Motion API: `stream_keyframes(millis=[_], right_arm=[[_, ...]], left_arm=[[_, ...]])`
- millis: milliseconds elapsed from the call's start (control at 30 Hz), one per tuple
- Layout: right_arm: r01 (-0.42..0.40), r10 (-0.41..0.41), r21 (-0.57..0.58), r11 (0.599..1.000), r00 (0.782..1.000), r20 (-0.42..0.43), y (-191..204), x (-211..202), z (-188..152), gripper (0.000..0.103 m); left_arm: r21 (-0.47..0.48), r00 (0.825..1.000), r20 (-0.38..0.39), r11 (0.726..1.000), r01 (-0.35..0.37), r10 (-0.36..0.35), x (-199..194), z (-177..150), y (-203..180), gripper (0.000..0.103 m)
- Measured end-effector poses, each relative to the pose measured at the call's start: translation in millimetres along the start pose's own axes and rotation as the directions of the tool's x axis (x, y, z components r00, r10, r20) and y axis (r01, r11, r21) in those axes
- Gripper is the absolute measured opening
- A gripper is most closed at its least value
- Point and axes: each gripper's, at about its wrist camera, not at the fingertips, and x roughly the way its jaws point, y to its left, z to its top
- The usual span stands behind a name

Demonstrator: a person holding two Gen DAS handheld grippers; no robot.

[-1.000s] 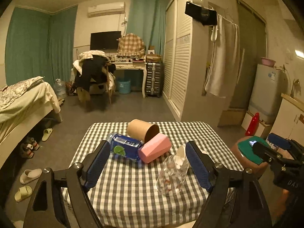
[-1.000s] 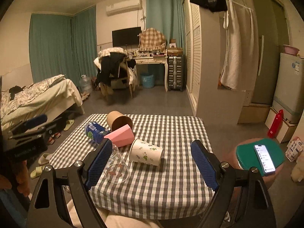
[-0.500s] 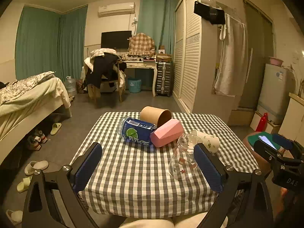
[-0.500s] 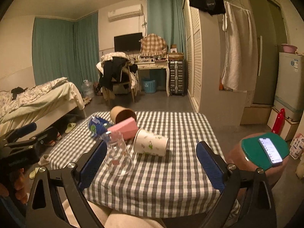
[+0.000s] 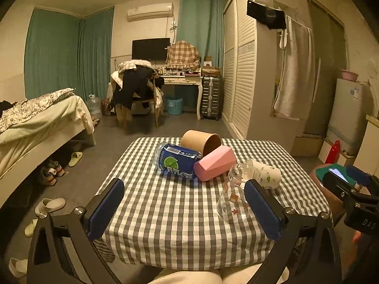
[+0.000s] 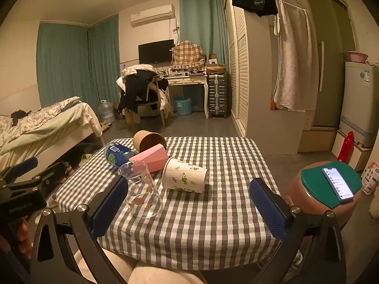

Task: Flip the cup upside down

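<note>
The clear drinking glass with small printed figures point(image 6: 142, 193) is standing mouth-down on the grey-and-white checked tablecloth point(image 6: 208, 213), near the front edge. Both tongs — the left gripper point(image 5: 184, 209) and the right gripper point(image 6: 188, 207) — are hanging released, gripping nothing. Just behind the glass a white paper cup with green leaf print point(image 6: 184, 176) is lying on its side.

Both wrist cameras look forward from the near edge of the checked counter point(image 5: 180, 224) toward the far desk point(image 6: 187, 80), sharing the counter point(image 6: 213, 213) and room.
</note>
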Motion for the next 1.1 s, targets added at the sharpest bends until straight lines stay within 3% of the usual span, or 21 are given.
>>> stream_keyframes(millis=[467, 1100], right_arm=[[0.008, -0.008, -0.014, 1.0, 1.0, -0.013, 5, 4, -5, 0.103], [0.001, -0.002, -0.021, 1.0, 1.0, -0.029, 7, 6, -6, 0.103]], left_arm=[[-0.052, 1.0, 0.0, 0.999, -0.008, 0.008, -4, 0, 13, 0.103], [-0.029, 0.999, -0.003, 0.999, -0.032, 0.032, -2, -3, 12, 0.103]])
